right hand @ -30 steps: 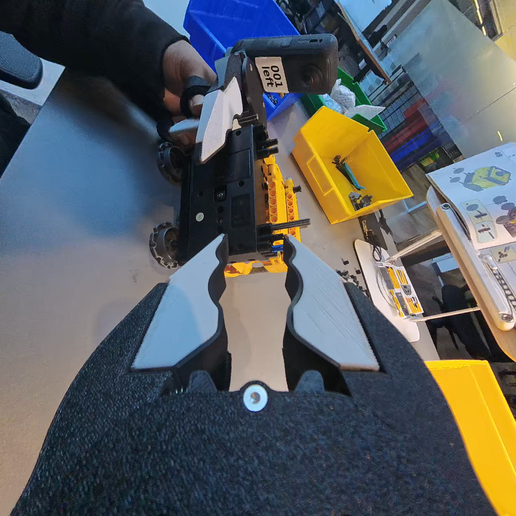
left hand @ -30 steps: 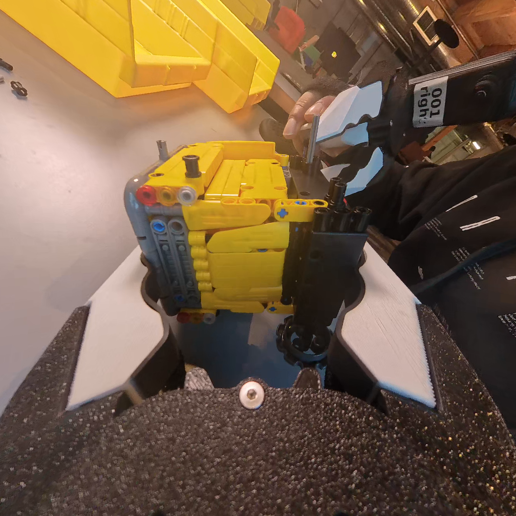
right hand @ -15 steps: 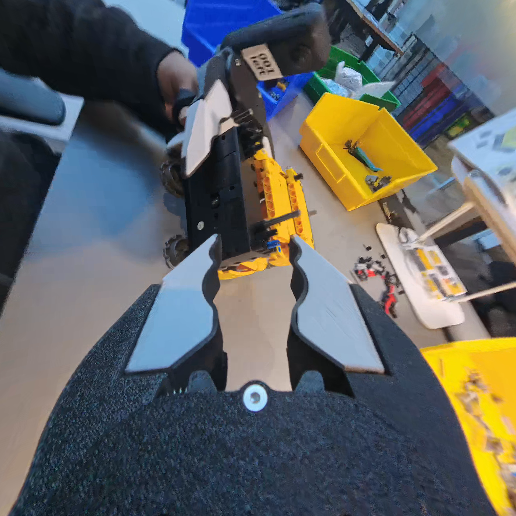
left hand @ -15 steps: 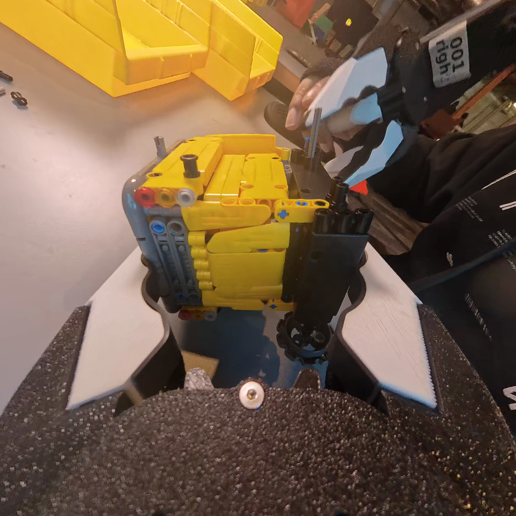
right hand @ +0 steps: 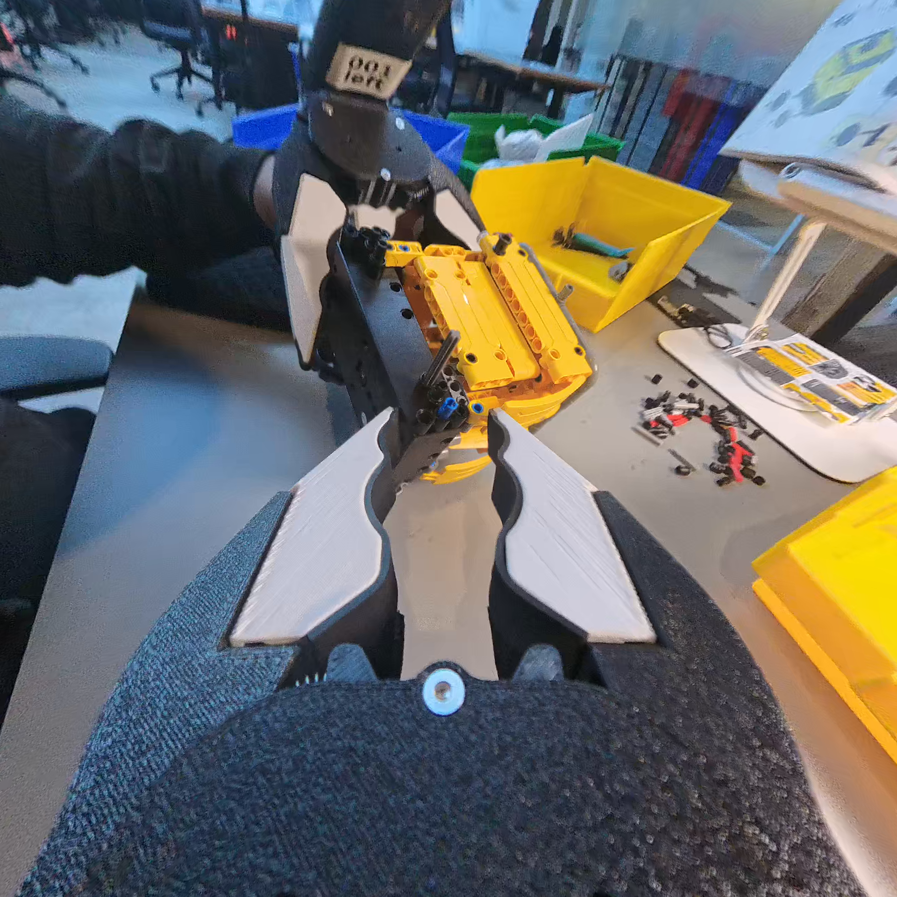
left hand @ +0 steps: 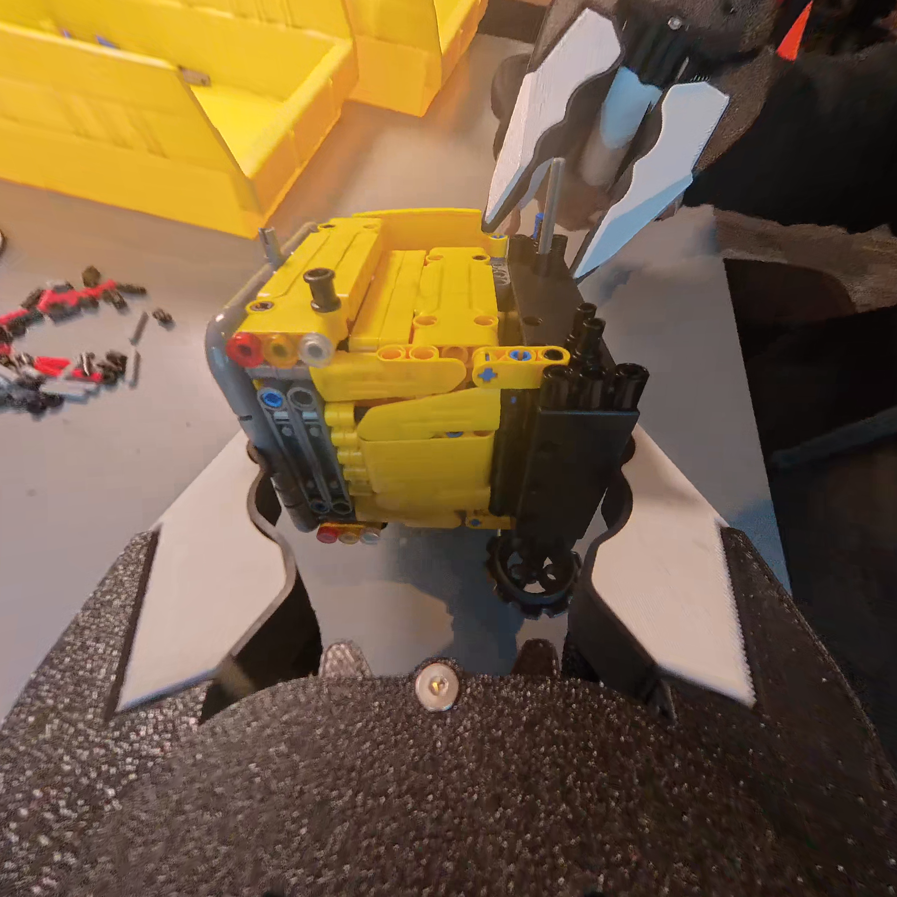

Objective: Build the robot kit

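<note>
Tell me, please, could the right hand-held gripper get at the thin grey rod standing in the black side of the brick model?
Probably yes: the right hand-held gripper is open with the rod between its fingers, nothing blocking.

Yellow-and-black brick model (left hand: 427,388), grey table (left hand: 97,461)

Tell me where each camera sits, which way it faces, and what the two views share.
Left wrist view: sits on the left tongs, looking along their fingers at the yellow and black brick model clamped between them; the right tongs show beyond it.
Right wrist view: sits on the right tongs, facing back across the grey table at the model's far end; the left tongs and a dark sleeve show.
Shared: the model, both tongs, the loose small parts.
</note>
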